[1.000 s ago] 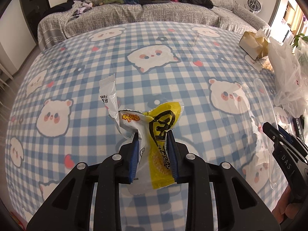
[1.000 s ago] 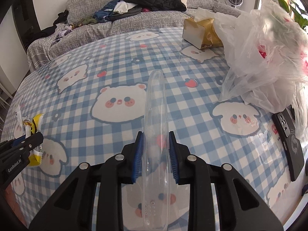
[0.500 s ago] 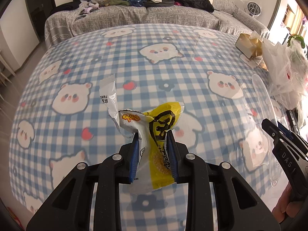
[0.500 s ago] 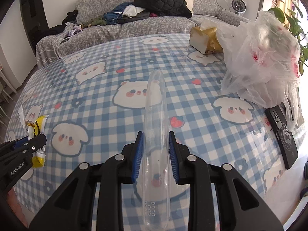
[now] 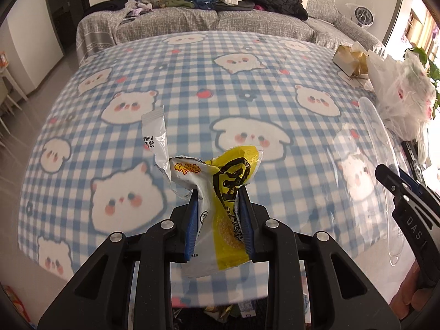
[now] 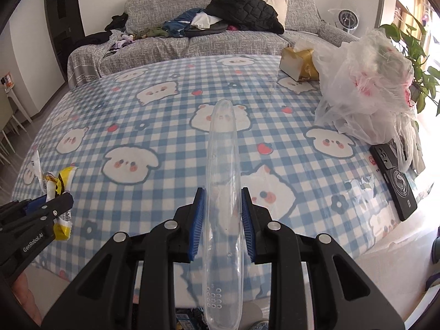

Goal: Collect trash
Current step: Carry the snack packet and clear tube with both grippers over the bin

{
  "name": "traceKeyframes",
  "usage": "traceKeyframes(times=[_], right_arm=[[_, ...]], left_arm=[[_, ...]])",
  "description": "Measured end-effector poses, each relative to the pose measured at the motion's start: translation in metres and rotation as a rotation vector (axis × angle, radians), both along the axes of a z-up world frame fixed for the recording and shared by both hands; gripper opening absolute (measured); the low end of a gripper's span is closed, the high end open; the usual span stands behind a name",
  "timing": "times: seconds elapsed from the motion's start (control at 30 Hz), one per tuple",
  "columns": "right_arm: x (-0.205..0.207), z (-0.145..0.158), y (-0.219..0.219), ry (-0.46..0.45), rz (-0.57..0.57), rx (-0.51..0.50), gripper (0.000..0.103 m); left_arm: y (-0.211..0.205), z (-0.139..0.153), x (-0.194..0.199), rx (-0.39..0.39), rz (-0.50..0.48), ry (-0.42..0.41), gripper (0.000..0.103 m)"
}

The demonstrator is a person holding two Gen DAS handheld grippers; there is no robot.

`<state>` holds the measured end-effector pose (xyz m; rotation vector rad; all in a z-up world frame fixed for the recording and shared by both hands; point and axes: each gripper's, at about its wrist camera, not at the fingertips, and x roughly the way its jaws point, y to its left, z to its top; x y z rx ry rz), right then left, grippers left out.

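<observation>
Checked table (image 6: 154, 115) carries bag (image 6: 365, 88), box (image 6: 298, 64), phone (image 6: 393, 181).

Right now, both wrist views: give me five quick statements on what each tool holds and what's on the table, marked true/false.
1. The left tool is shut on a yellow and white snack wrapper. True.
2. The right tool is open with nothing in it. False: it is shut on a clear plastic case.
3. A gold tissue box sits at the far right of the table. True.
4. The black phone lies on the sofa. False: it lies at the table's right edge, beside the plastic bags.
5. The sofa is bare. False: clothes and a black quilted jacket lie on it.
</observation>
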<state>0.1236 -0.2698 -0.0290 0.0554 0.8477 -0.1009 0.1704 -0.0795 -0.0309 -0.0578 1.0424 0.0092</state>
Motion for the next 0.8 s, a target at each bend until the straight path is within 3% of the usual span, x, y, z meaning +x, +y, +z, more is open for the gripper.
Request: traceKeyframes(times=[0.23, 0.47, 0.8], right_arm=[[-0.029, 0.007, 0.026, -0.030, 0.044, -0.001, 0.025], [-0.063, -0.005, 0.046, -0.018, 0.085, 0.012, 0.025], [-0.125, -0.010, 0.058, -0.033, 0.120, 0.019, 0.025]], left_arm=[[0.017, -0.005, -0.040, 0.005, 0.019, 0.007, 0.026], [0.036, -0.013, -0.084, 0.000, 0.050, 0.025, 0.026], [0.048, -0.025, -0.156, -0.050, 0.078, 0.038, 0.026]])
